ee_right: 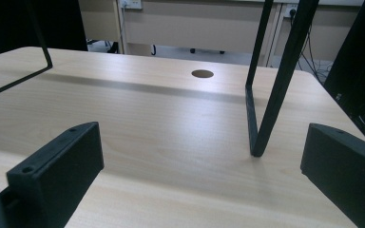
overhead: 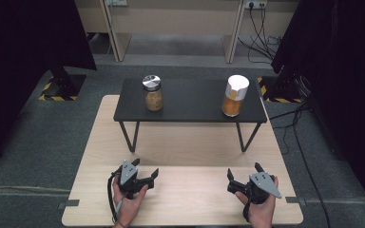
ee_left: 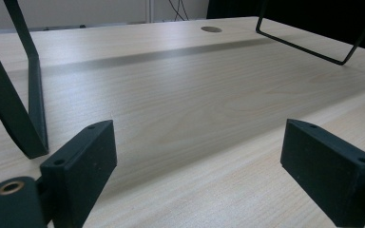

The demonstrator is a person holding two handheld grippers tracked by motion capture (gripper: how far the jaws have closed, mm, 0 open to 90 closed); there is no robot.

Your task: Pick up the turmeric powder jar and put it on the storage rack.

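Observation:
Two jars stand on a low black shelf at the far side of the wooden table. The left jar has a silver lid and brownish contents. The right jar has a white lid and orange contents. My left gripper rests near the table's front edge, held in a hand. Its jaws stand open with only bare wood between them. My right gripper sits low at the front right, also open and holding nothing. Both grippers are well short of the shelf.
The shelf stands on thin black wire legs, one close ahead of each gripper. A round cable hole lies in the tabletop beyond them. Dark stands and cables flank the table on the grey floor.

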